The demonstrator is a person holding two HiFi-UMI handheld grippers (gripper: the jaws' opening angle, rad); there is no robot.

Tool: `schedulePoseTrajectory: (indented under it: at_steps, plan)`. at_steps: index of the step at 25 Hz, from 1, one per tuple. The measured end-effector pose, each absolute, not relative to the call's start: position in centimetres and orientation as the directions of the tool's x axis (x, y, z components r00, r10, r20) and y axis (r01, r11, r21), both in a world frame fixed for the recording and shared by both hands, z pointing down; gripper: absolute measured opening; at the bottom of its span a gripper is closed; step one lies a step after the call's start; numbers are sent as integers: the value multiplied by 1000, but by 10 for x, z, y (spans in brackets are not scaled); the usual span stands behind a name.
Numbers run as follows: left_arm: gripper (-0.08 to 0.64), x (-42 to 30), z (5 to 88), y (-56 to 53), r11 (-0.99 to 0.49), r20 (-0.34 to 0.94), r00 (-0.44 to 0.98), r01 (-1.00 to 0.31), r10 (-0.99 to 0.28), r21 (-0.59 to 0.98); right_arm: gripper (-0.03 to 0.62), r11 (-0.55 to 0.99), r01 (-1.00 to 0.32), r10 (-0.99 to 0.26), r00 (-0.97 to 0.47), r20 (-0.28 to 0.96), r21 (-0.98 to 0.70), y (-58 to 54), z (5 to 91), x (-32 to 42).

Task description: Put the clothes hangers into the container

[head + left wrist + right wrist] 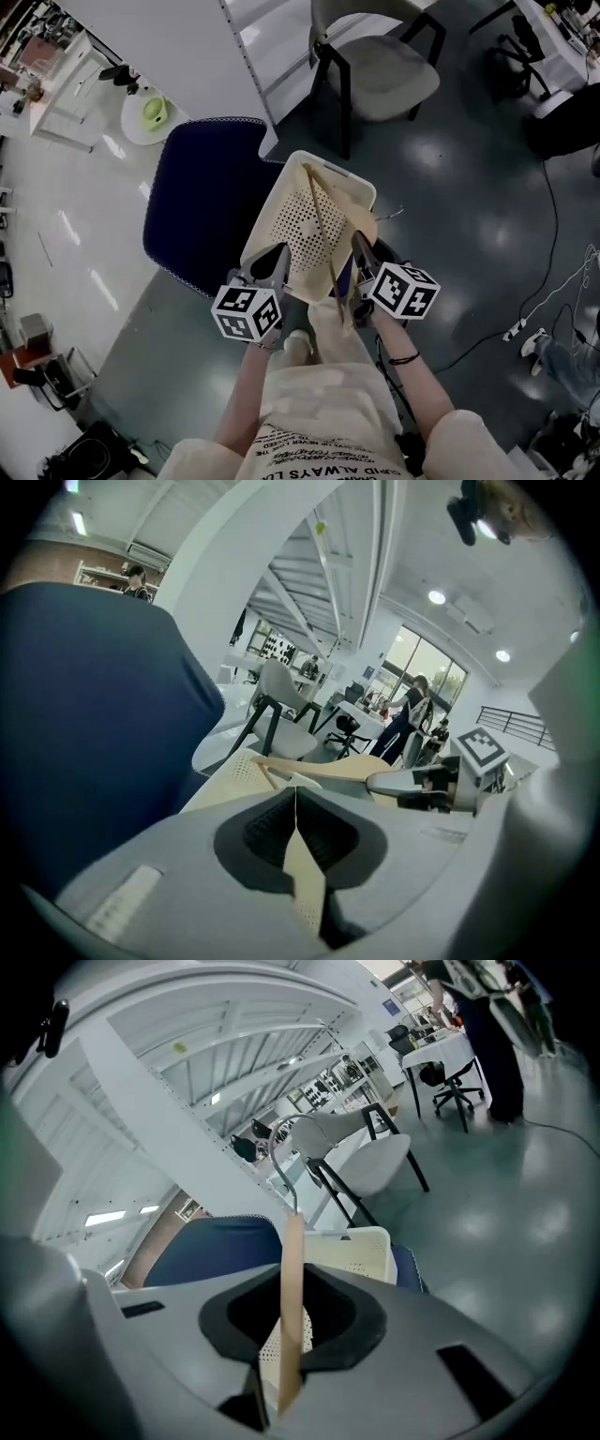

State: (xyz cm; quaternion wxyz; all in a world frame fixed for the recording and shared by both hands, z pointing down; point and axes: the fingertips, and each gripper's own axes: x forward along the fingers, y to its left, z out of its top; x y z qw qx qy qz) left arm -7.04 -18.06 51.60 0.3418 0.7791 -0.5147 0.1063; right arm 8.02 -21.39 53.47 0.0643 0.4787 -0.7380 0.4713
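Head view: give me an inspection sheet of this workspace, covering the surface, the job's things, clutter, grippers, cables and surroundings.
Surface: glossy grey floor; a blue chair appears to carry the basket.
Job's things: cream perforated basket; one wooden hanger held over it, not yet let go.
Clutter: green object on a small round white table.
Grippers: left gripper jaws together by the basket's near left rim, and whether it pinches the rim is unclear; right gripper shut on the hanger.
Cables: black cable across the floor at right; white power strip.
Surroundings: grey chair with black legs.
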Motion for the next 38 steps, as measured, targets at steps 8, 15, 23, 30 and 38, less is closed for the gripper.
schedulePoseTrajectory:
  at_steps: [8,15,23,30,38]
  plan:
    - [23,-58,557,-185,-192,569,444,-874,-692,447,54,50,-739,-621,-550,559,-672,-225,580,71]
    - [23,-45,585,-188,-189,592,466,-863,-658,469,54,45,-738,-605,-557,569,-674,-229,608,61]
    - [23,-45,609,-195,-189,611,473,-862,-635,471,54,26,-743,-604,-545,582,-669,-234,632,57]
    - [23,-43,632,-194,-206,626,497,-853,-601,480,54,11,-746,-608,-534,587,-666,-235,650,52]
    - [23,-39,655,-193,-225,641,524,-841,-561,491,55,-22,-736,-626,-518,584,-676,-236,664,52]
